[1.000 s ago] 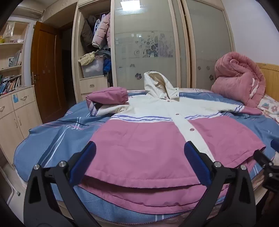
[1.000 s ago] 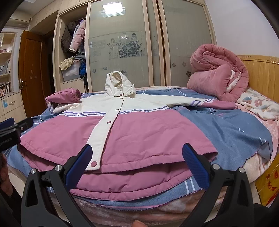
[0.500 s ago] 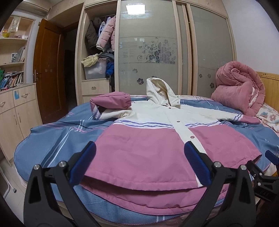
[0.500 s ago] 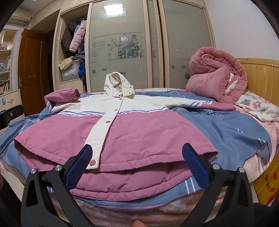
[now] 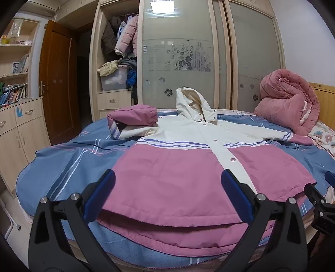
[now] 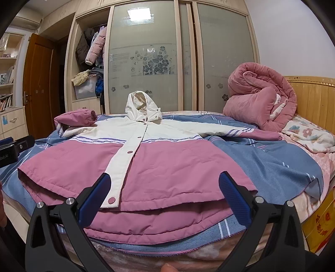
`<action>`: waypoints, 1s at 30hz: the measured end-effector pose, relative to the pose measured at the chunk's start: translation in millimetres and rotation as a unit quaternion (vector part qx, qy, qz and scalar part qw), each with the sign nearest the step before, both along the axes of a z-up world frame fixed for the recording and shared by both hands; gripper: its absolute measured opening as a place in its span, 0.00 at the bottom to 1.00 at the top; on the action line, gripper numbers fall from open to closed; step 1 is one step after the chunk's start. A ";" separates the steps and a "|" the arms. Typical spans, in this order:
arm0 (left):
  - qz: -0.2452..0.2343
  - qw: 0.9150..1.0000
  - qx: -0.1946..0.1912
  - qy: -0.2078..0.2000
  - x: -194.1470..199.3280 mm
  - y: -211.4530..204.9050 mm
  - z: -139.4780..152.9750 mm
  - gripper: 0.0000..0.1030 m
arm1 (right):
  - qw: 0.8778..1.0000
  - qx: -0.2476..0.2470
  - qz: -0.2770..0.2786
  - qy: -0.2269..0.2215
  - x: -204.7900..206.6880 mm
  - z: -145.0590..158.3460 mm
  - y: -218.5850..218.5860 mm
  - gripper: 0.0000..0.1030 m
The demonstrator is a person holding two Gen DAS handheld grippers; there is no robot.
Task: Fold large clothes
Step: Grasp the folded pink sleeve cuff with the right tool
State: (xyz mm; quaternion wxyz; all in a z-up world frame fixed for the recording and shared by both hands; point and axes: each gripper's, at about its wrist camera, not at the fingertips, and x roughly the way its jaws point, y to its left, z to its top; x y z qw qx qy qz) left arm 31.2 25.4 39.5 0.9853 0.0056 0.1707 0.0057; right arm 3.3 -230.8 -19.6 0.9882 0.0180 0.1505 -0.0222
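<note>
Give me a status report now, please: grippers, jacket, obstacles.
Left gripper open, empty; right gripper open, empty. Jacket flat on bed, buttoned, one sleeve folded in. Nothing blocking.

A bedroom. At twelve o'clock stands a tall wardrobe [image 5: 209, 52] with frosted sliding doors bearing flower patterns; a ceiling light [image 5: 160, 4] reflects in the glass. Its open left bay [image 5: 117, 58] holds hanging coats and a storage bin. At nine o'clock are a brown wooden door [image 5: 56, 83], bookshelves [image 5: 14, 73] and a drawer cabinet [image 5: 18, 125]. At three o'clock, a wooden headboard [image 6: 314, 96] meets a white wall [image 6: 293, 41].
</note>
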 end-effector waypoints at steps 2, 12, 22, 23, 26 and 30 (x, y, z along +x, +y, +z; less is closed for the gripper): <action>-0.006 1.000 -0.015 0.000 0.1 2.9 11.7 0.98 | 1.000 0.002 0.007 -0.003 -2.4 7.7 -0.1 0.99; -0.093 0.994 -0.013 -0.049 26.2 -29.1 103.6 0.98 | 0.999 0.010 0.021 0.032 11.2 62.3 -13.5 0.99; -0.061 0.997 -0.037 0.040 62.7 -20.4 14.2 0.98 | 0.988 0.062 0.081 0.118 81.4 107.0 -14.9 0.99; -0.063 0.996 -0.036 0.044 65.1 -21.0 12.5 0.98 | 0.985 0.073 0.097 0.125 92.5 112.1 -10.3 0.99; -0.064 0.996 -0.039 0.042 68.0 -17.5 11.3 0.98 | 0.977 0.102 0.130 0.132 132.6 132.4 2.8 0.99; -0.062 0.995 -0.060 0.045 71.7 -7.5 11.8 0.98 | 0.964 0.133 0.169 0.155 190.1 153.0 24.6 0.99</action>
